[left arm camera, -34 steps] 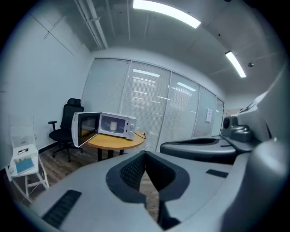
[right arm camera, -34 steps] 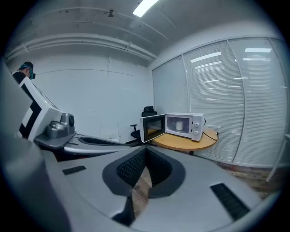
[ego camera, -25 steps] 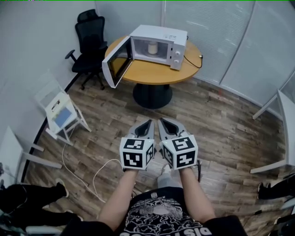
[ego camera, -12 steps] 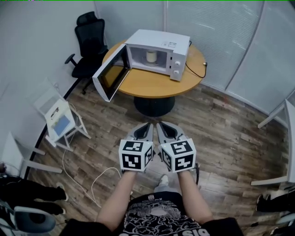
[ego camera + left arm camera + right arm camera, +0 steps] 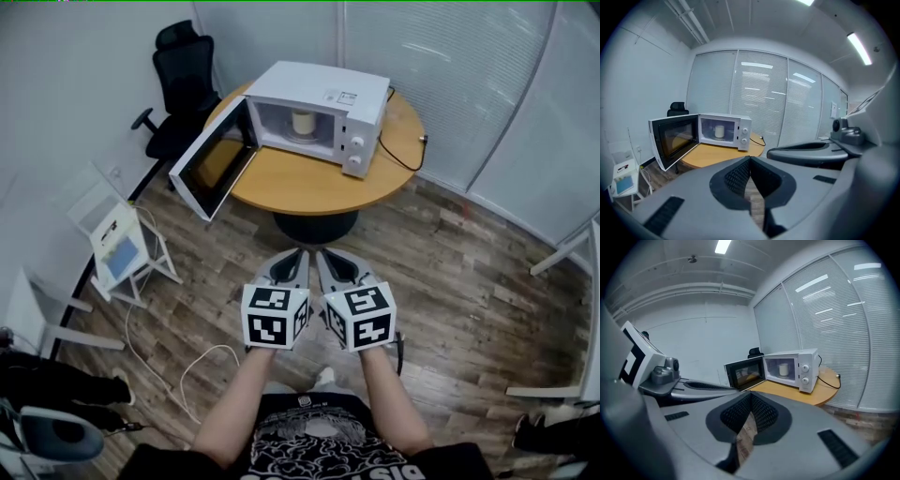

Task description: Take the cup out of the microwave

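Observation:
A white microwave (image 5: 323,103) stands on a round wooden table (image 5: 309,183), its door (image 5: 208,167) swung wide open to the left. A pale cup (image 5: 301,123) stands upright inside the cavity. It also shows in the left gripper view as the cup (image 5: 719,131) and in the right gripper view as the cup (image 5: 783,369). My left gripper (image 5: 298,255) and right gripper (image 5: 326,255) are held side by side over the wood floor, well short of the table. Both point toward the microwave. Both are shut with nothing between the jaws.
A black office chair (image 5: 183,89) stands behind the table at the left. A small white stand (image 5: 117,244) and a loose white cable (image 5: 187,366) lie on the floor at my left. A black cord (image 5: 403,150) trails off the table's right side. White furniture legs (image 5: 567,262) show at right.
The table and microwave have come closer and sit larger in the head view. Both grippers travelled forward together, still side by side and shut.

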Available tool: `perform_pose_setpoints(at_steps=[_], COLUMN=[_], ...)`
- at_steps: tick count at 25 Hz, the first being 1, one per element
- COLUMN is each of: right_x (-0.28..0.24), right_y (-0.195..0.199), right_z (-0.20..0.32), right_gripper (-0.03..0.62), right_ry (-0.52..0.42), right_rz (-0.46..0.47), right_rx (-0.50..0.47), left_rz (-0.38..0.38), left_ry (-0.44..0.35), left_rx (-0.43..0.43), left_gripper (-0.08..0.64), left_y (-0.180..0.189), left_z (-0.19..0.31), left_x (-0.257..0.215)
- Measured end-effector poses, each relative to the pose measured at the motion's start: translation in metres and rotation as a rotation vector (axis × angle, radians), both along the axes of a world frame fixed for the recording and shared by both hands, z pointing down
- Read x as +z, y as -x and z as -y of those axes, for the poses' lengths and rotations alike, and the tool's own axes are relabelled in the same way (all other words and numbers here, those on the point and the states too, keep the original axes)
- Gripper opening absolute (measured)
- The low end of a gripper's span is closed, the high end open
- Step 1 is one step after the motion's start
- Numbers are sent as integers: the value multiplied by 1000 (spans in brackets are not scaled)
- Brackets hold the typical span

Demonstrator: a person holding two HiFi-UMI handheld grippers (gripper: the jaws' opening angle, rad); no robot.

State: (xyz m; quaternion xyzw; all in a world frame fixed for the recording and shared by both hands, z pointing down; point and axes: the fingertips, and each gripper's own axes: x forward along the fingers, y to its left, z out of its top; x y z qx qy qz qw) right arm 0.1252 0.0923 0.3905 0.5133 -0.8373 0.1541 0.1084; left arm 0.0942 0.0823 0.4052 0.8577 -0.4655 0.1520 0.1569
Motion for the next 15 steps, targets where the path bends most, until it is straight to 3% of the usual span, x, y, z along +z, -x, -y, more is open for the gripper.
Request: perform_pose_setpoints(at_steps=[15], right_x=[25], right_y=[-12], right_z=[75], right_gripper=[15], right_ry=[38], right_rz=[-29], right_rx=[31], left_rz=[-18], left_ry=[41], left_rx=[43], left_gripper=[11], left_y=[-13], left_z=[79], left_x=[25])
